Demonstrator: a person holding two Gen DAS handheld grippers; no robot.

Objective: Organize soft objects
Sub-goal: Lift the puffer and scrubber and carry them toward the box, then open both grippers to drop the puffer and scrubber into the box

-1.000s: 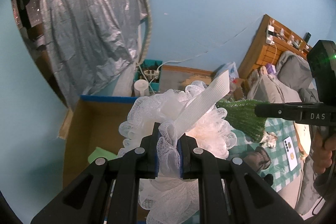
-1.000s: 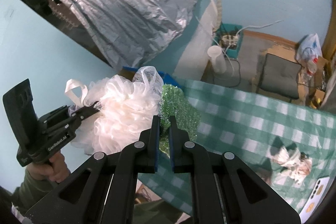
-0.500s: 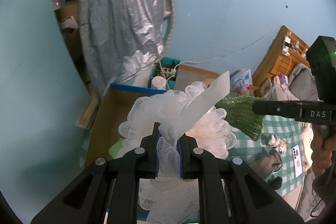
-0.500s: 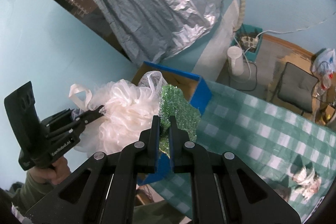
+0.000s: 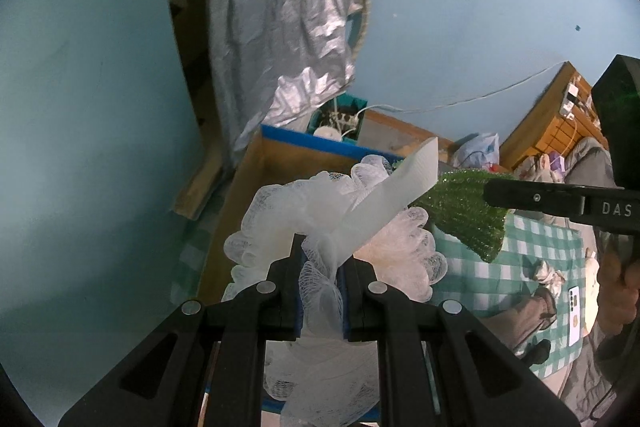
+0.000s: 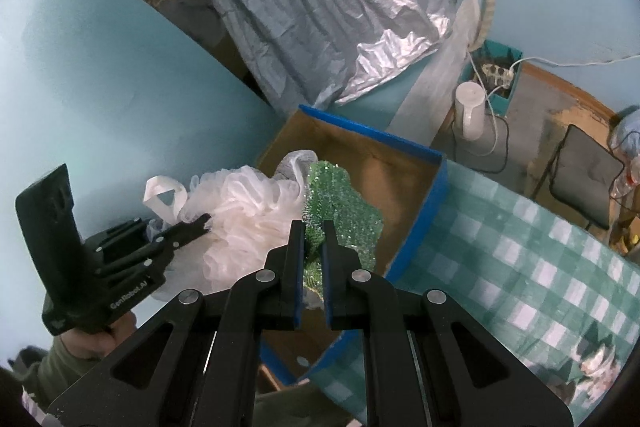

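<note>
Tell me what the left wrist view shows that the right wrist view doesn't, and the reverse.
Only the left wrist view: a phone on the checked cloth and a wooden headboard.

Only the right wrist view: a dark chair and the hand under the left gripper.

Both: the white mesh sponge clamped by the left gripper, the green scrubber clamped by the right gripper, the blue-edged box.

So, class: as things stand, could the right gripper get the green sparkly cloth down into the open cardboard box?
Probably yes. The right gripper is shut on the green sparkly cloth and hangs over the cardboard box, whose top is open. Only the white mesh pouf in the left gripper crowds one side.
</note>
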